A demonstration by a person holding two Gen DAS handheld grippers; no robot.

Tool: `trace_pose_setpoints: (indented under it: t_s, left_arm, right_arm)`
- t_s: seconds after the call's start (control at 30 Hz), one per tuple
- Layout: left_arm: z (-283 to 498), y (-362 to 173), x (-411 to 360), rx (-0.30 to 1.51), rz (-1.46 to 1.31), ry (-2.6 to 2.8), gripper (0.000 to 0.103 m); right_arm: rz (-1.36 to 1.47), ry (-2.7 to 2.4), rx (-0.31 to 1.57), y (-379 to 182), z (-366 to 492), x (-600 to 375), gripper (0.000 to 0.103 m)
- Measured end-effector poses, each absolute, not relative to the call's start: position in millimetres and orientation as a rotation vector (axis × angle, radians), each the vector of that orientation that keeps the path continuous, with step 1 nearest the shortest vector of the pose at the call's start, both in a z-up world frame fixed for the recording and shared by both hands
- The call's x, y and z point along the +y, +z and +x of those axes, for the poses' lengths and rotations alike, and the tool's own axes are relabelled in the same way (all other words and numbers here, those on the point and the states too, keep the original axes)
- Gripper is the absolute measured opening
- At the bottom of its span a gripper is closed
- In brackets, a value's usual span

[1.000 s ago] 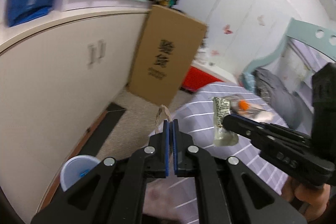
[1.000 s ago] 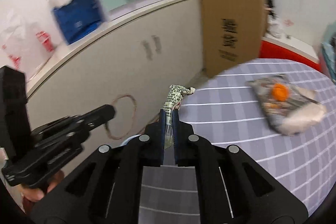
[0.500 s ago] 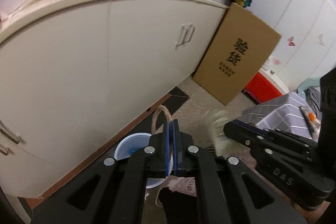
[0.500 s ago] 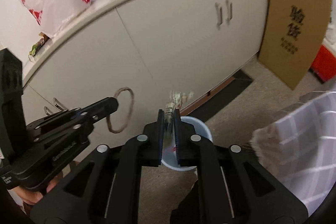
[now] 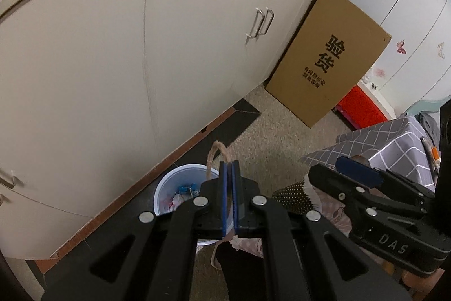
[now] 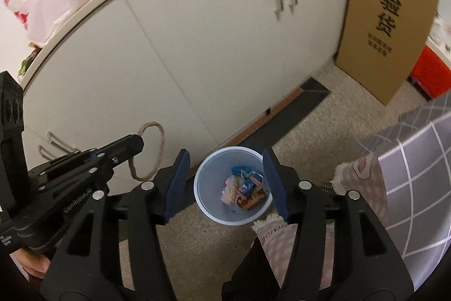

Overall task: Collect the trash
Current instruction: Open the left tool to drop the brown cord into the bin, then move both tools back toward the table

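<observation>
A cream cabinet run (image 6: 197, 52) with metal door handles fills the background. A brown cardboard box (image 6: 386, 19) with black printed characters leans against the cabinet's right end. A grey grid-patterned bedspread (image 6: 417, 177) occupies the right edge of the floor area. On the speckled floor (image 5: 270, 131), close to the cabinet's base, stands a white waste bin (image 6: 234, 185) containing crumpled snack wrappers (image 6: 243, 189).

The right gripper (image 6: 227, 184) is directly above the bin; its jaws have just been opening and stand about half apart, with nothing between the blue pads. The left gripper (image 5: 230, 202) is fully closed, pinching a loop of tan cord (image 5: 215, 157) that rises above its tips, beside the bin.
</observation>
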State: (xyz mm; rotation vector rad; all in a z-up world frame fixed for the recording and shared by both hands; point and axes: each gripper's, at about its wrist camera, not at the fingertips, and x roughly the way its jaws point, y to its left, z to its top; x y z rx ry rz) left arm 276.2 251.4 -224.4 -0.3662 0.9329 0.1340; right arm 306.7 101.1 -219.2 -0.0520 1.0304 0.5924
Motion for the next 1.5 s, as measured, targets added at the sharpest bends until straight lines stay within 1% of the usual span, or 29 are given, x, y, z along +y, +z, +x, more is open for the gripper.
trace_pose_setpoints:
  t_s: [0.07, 0.23, 0.47, 0.6, 0.63, 0.67, 0.73, 0.77, 1.27, 1.4, 1.5]
  left_arm:
    - [281.7, -229.5, 249.5, 0.952, -0.359, 0.136, 0.003]
    - [289.9, -240.9, 246.4, 0.983, -0.358, 0.14, 0.004]
    - [303.8, -250.9, 243.0, 1.016, -0.364, 0.139, 0.004]
    - [308.5, -253.2, 245.1, 1.029, -0.368, 0.156, 0.006]
    - [308.4, -253.7, 245.6, 1.032, -0.371, 0.163, 0.013]
    - [308.5, -254.3, 245.2, 1.035, -0.371, 0.174, 0.024]
    - [308.1, -254.6, 245.5, 1.032, -0.37, 0.181, 0.034]
    - [307.6, -254.2, 245.3, 1.029, -0.368, 0.181, 0.035]
    - [300.5, -241.7, 243.0, 1.018, -0.356, 0.196, 0.039]
    - [292.5, -225.3, 242.1, 0.99, -0.353, 0.2, 0.039]
    - [282.8, -203.5, 237.9, 0.947, -0.34, 0.192, 0.039]
  right_arm:
    - [-0.052, 0.583, 1.039, -221.0, 306.7, 99.8, 0.055]
    - [-0.072, 0.566, 1.024, -220.6, 306.4, 101.7, 0.064]
    - [-0.062, 0.538, 1.036, -223.0, 310.6, 98.4, 0.066]
    - [-0.057, 0.536, 1.034, -223.2, 309.8, 98.4, 0.066]
    - [-0.055, 0.536, 1.034, -222.6, 309.4, 98.0, 0.066]
    - [-0.051, 0.536, 1.034, -222.3, 309.4, 97.6, 0.066]
    - [-0.047, 0.536, 1.033, -221.7, 309.8, 97.2, 0.066]
    - [-0.047, 0.535, 1.03, -221.1, 309.3, 97.2, 0.066]
    - [-0.01, 0.553, 1.005, -213.5, 308.2, 90.7, 0.066]
    - [0.034, 0.585, 0.958, -198.9, 302.9, 86.9, 0.066]
    - [0.071, 0.602, 0.915, -181.0, 300.7, 81.3, 0.066]
